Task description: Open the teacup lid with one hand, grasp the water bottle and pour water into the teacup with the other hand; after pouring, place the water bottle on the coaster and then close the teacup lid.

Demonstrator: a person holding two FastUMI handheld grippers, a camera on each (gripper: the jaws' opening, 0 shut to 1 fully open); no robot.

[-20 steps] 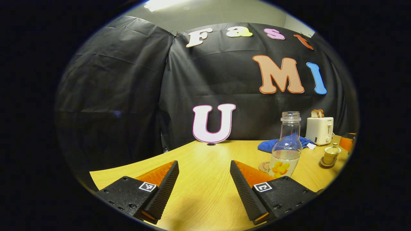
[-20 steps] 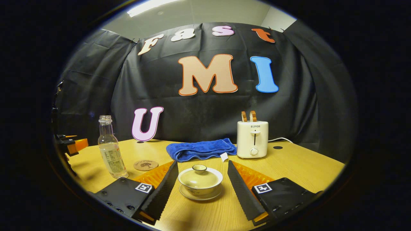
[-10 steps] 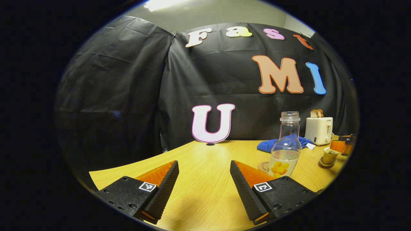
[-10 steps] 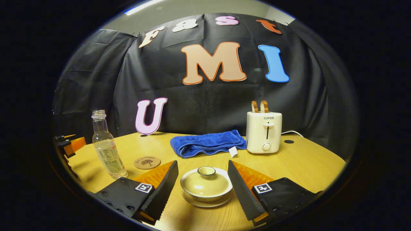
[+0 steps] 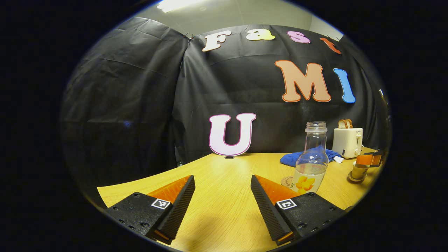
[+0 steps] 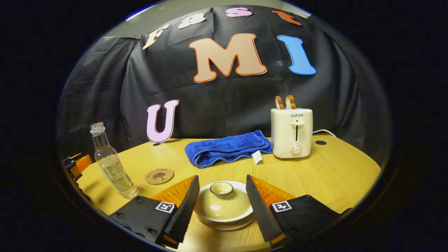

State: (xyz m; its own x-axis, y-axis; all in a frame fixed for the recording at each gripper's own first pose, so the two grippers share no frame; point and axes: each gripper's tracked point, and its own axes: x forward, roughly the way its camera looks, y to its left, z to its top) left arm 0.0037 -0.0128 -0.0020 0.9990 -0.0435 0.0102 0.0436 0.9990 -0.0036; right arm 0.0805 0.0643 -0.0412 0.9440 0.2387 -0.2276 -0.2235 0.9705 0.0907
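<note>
A cream lidded teacup (image 6: 224, 206) on its saucer sits between the fingers of my right gripper (image 6: 221, 179), which is open. The fingers flank the lid and its knob (image 6: 221, 188); I cannot tell whether they touch it. The uncapped water bottle (image 6: 112, 164), partly filled, stands at the left with a round cork coaster (image 6: 159, 175) beside it. My left gripper (image 5: 222, 177) is open over bare table, with the bottle (image 5: 311, 157) ahead to its right and the coaster (image 5: 287, 181) half hidden behind it. Farther right, the right gripper (image 5: 369, 159) hovers over the teacup (image 5: 357, 172).
A folded blue towel (image 6: 227, 148) lies behind the teacup, and a white toaster (image 6: 292, 133) with two bread slices stands to its right. The left gripper (image 6: 78, 162) shows at the table's left edge. The wooden table (image 6: 343, 175) has free room at the right.
My right gripper moved forward and tilted down over the teacup, and its fingers narrowed slightly around the lid. The left gripper and the bottle stayed still.
</note>
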